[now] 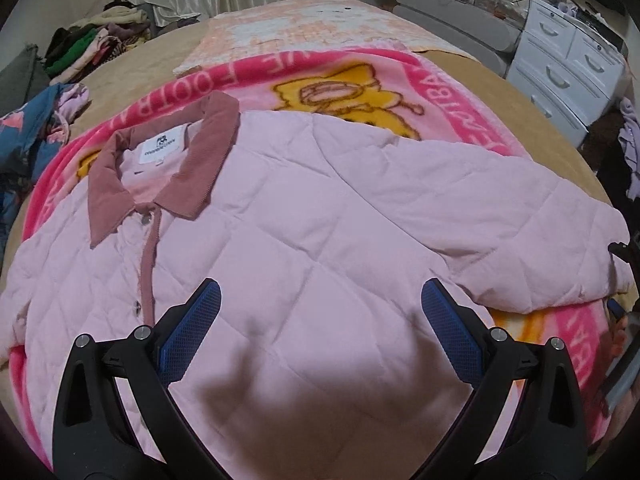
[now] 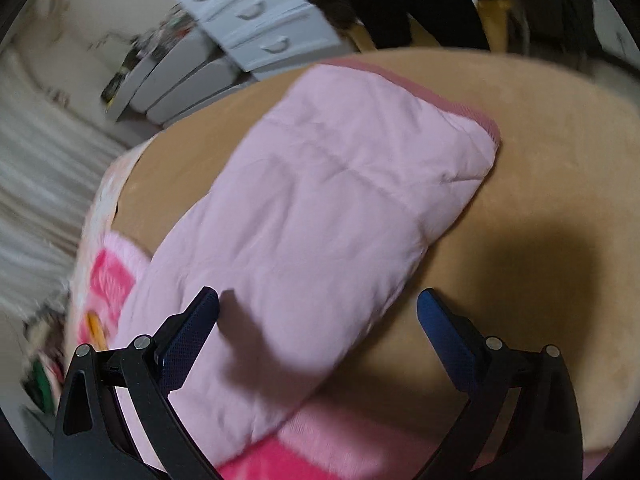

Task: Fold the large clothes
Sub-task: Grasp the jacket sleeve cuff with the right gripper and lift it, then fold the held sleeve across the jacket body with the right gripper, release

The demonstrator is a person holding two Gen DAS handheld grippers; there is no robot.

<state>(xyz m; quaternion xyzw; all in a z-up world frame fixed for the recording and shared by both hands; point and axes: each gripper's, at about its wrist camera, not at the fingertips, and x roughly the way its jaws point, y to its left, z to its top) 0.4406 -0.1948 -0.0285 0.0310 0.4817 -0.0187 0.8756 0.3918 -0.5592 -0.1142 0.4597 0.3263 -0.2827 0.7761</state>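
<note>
A pink quilted jacket (image 1: pixel 320 216) lay face up and buttoned on a pink cartoon blanket (image 1: pixel 472 92) spread over the bed (image 1: pixel 132 68), its dusty-rose collar (image 1: pixel 168 160) to the far left, presumably flattened so the folds would fall square. The left tool (image 1: pixel 320 308) hovered over the jacket's body with its blue pads wide apart, holding nothing. The right tool (image 2: pixel 318 308), equally spread and empty, hung above the sleeve (image 2: pixel 320 200), which stretched out to the right past the blanket's edge onto the tan bed cover. That sleeve looked the likely first fold, inward across the chest. A clothes pile (image 1: pixel 88 48) waited at the far left.
</note>
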